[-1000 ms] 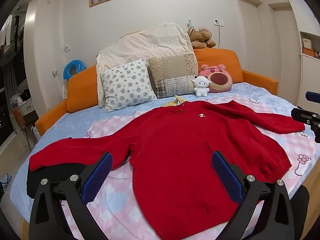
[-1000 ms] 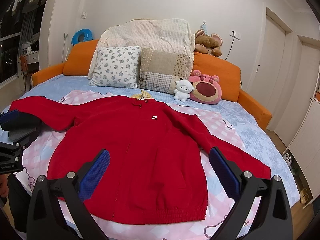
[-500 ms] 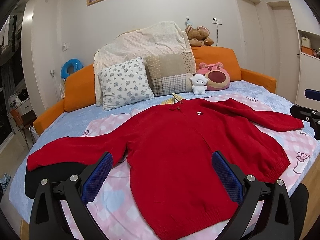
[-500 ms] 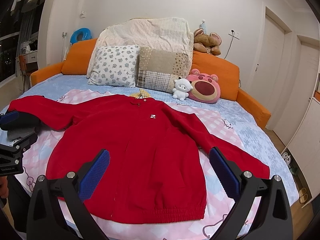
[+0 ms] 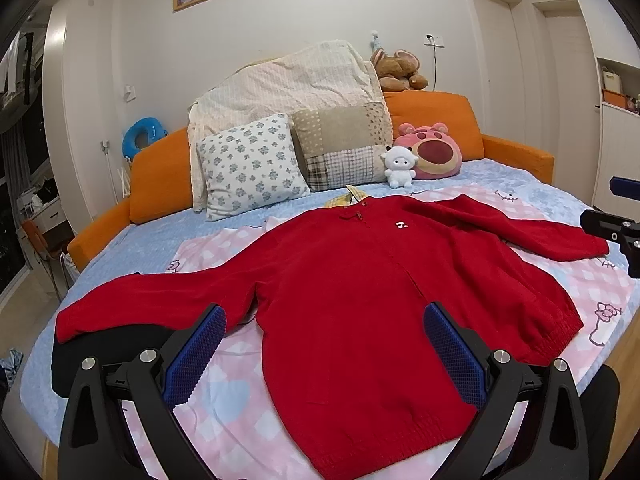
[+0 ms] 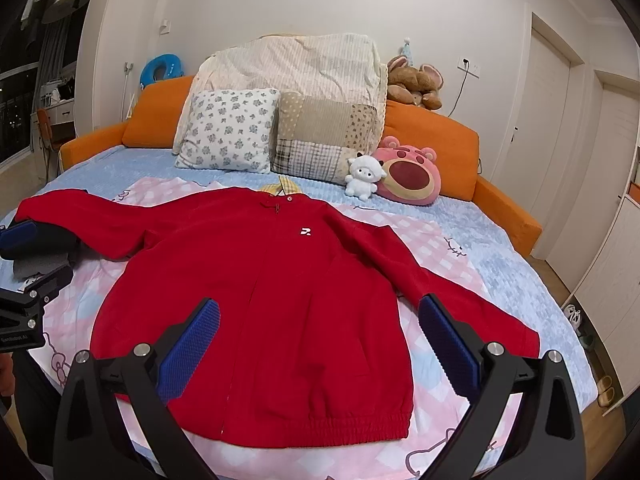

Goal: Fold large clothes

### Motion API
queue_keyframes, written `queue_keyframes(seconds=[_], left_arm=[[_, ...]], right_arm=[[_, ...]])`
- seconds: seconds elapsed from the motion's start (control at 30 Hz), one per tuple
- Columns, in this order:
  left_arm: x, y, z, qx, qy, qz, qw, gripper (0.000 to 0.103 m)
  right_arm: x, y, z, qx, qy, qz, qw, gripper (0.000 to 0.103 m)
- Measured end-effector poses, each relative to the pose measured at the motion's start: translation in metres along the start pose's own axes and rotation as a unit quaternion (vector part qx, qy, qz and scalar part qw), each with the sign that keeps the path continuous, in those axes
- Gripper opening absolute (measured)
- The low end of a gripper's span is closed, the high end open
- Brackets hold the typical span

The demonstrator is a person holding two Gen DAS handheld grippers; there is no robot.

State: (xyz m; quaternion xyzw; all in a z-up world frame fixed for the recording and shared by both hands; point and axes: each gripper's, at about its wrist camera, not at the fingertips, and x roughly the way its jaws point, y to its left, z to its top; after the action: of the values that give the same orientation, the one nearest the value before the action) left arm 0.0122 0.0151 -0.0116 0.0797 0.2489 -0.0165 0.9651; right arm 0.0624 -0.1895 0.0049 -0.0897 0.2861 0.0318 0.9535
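Observation:
A red zip jacket (image 5: 360,288) (image 6: 272,300) lies flat and face up on the bed, collar toward the pillows, both sleeves spread out to the sides. My left gripper (image 5: 324,356) hovers open above the hem end, left of the jacket's middle, holding nothing. My right gripper (image 6: 316,348) is open too, above the hem near the jacket's right half, with nothing between its blue pads. Each gripper shows at the edge of the other's view: the right one (image 5: 616,220) by the right cuff, the left one (image 6: 28,264) by the left cuff.
The bed (image 5: 168,240) has a pink checked sheet over a blue cover and an orange padded frame (image 6: 504,208). Pillows (image 5: 252,164), a folded quilt and plush toys (image 6: 408,176) line the headboard. A dark garment (image 5: 116,344) lies under the left sleeve. Doors and a cabinet stand at right.
Both views have shifted only slightly; the left gripper's view has tilted a little, so the jacket sits slightly lower in frame. The jacket and both grippers' openings are unchanged.

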Motion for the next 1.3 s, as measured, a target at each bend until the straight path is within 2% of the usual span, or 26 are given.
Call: queue_keyframes(seconds=[0.87, 1.07, 1.17, 1.3], left_arm=[[0.010, -0.004, -0.005, 0.013, 0.016, -0.005, 0.9998, 0.100], [0.021, -0.018, 0.008, 0.017, 0.012, -0.021, 0.9996, 0.100], [0.038, -0.033, 0.023, 0.027, 0.017, -0.037, 0.9988, 0.100], [0.076, -0.065, 0.051, 0.050, 0.024, -0.061, 0.9966, 0.100]], right_arm=[[0.011, -0.001, -0.002, 0.007, 0.008, 0.005, 1.000, 0.098], [0.025, -0.016, -0.007, 0.015, 0.015, -0.007, 1.000, 0.098], [0.035, -0.032, -0.011, 0.023, 0.020, -0.020, 0.999, 0.098], [0.057, -0.070, -0.023, 0.043, 0.032, -0.057, 0.997, 0.098]])
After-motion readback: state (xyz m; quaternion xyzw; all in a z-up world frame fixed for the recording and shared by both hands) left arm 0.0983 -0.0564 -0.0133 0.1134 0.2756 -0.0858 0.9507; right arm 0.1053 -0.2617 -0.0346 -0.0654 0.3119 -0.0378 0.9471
